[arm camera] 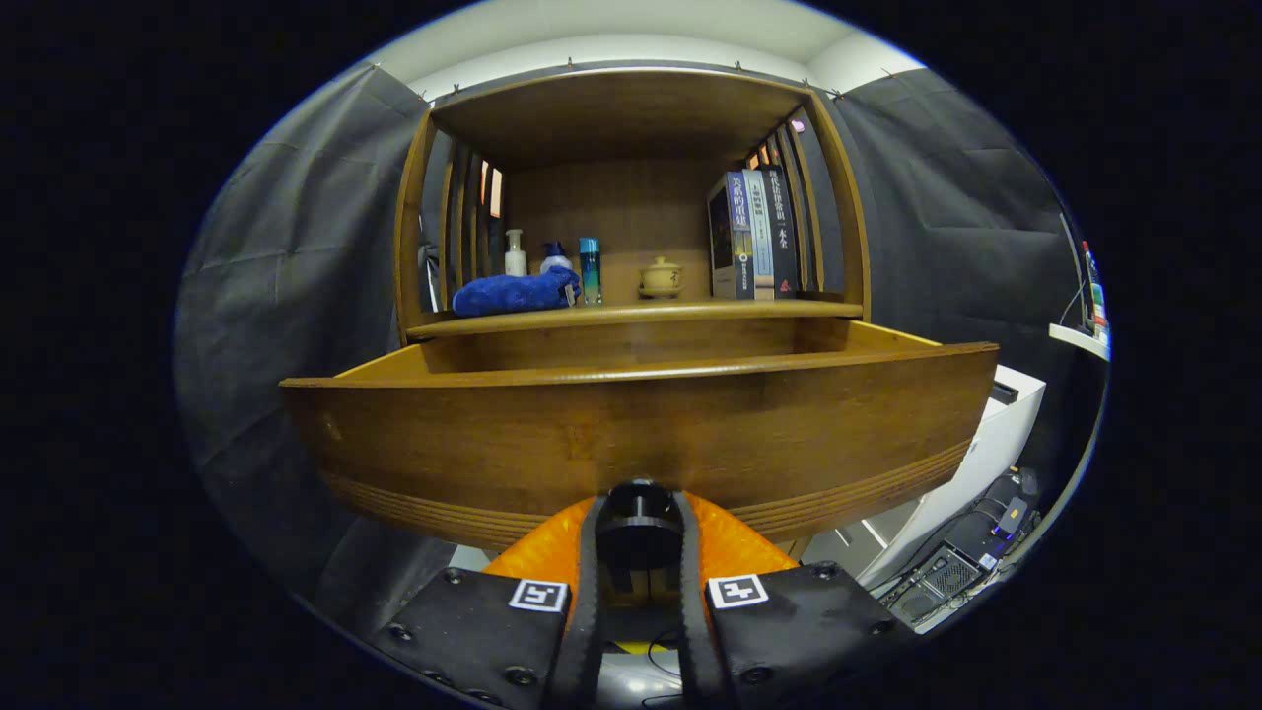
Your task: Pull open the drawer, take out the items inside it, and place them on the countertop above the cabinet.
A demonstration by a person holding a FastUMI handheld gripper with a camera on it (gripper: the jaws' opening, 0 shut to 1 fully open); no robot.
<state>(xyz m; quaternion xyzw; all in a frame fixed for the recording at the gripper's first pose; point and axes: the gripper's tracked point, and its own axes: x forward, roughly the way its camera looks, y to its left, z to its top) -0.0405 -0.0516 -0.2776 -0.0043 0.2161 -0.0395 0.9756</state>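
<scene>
The wooden drawer stands pulled out from the cabinet, its wide front panel facing me and hiding whatever lies inside. A dark round knob sticks out of the panel's lower middle. My gripper is shut on this knob, one finger on each side of it. Beyond the drawer, the countertop runs under a wooden shelf frame.
On the countertop lie a folded blue towel, a white pump bottle, a blue-capped bottle, a small lidded cup and upright books. A white box and cables sit low beyond the drawer's right end.
</scene>
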